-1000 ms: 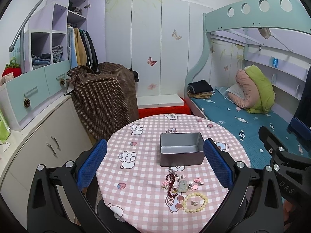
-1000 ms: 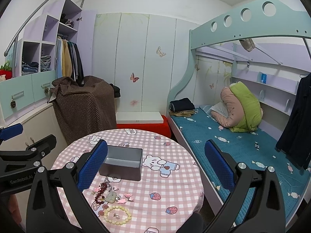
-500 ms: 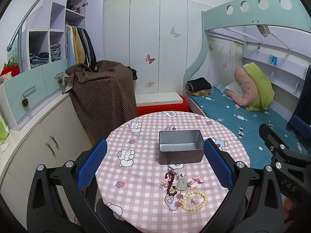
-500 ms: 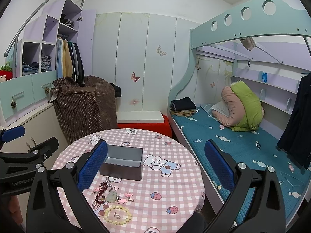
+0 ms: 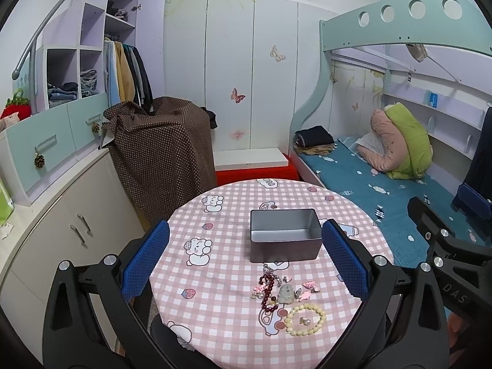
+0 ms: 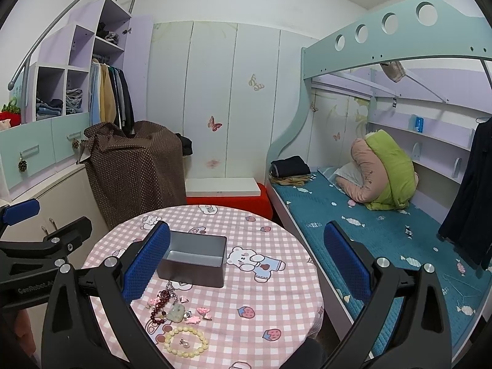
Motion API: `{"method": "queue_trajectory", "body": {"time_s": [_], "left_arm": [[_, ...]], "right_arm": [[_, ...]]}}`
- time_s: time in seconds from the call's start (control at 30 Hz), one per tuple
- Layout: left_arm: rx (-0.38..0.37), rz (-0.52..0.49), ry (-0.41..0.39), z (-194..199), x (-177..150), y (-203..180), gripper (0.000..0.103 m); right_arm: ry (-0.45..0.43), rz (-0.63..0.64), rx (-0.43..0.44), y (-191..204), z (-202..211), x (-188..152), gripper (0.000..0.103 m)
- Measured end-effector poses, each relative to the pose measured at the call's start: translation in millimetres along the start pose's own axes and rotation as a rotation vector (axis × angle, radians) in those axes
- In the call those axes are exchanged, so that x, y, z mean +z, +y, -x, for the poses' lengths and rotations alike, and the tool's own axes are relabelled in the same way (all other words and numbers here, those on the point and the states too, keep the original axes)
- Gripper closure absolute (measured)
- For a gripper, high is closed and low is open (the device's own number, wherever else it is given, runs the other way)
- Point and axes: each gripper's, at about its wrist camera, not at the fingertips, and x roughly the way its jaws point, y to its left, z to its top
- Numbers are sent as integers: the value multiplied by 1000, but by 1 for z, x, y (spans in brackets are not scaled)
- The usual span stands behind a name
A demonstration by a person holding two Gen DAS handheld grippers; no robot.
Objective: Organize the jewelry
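1. The left gripper hangs above the near edge of the round table, its blue-padded fingers spread wide with nothing between them and touching nothing. From the right wrist view its black frame shows at the far left, beside the table rim.
2. On the pink checked cloth lies the jewelry, loose and close together: a dark red bead bracelet, small pink charms, and a pale green pendant in their midst.
3. Just nearer the edge than these lies a cream bead bracelet, with a small silver piece inside its ring.
4. Behind the heap, toward the table's middle, stands an open grey tin box, upright and holding nothing that can be seen.
5. The right gripper is likewise held wide apart and bare; its left finger overlaps the box's corner in view, but whether it touches cannot be told.
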Motion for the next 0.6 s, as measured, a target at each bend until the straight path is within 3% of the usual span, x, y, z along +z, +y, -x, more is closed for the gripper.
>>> {"method": "queue_trajectory", "body": {"time_s": [0.6], "left_arm": [[2,-2,1,2,3,1,5]], "right_arm": [[1,-7,-4,-1,1,0,7]]}}
